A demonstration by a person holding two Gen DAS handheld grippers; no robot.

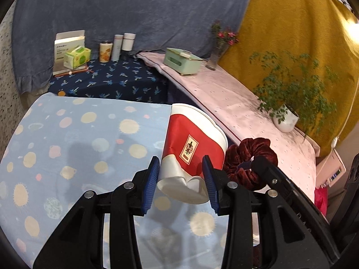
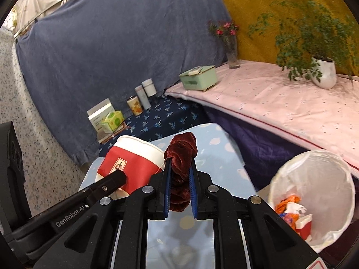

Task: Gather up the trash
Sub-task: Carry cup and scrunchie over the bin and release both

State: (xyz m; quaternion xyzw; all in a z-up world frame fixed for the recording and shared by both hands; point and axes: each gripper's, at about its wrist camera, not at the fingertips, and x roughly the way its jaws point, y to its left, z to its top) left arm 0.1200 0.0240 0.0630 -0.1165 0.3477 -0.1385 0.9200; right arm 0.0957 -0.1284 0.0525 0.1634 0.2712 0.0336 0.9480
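Note:
My left gripper [image 1: 181, 163] is shut on a red and white paper cup [image 1: 193, 143], squeezing its crushed base and holding it above the light blue spotted cloth [image 1: 67, 148]. The cup also shows in the right wrist view [image 2: 134, 163]. My right gripper [image 2: 180, 168] is shut on a dark red velvet scrunchie [image 2: 181, 157], which also shows in the left wrist view [image 1: 246, 161] right beside the cup. A white-lined trash bin [image 2: 314, 192] with wrappers inside stands at the lower right of the right wrist view.
A dark blue patterned surface [image 1: 112, 83] holds a tissue pack [image 1: 77, 57], a box, a can [image 1: 105, 51] and two bottles. A pink-covered ledge [image 1: 235, 103] carries a green box [image 1: 181, 61], a flower vase [image 1: 217, 53] and a potted plant [image 1: 286, 118].

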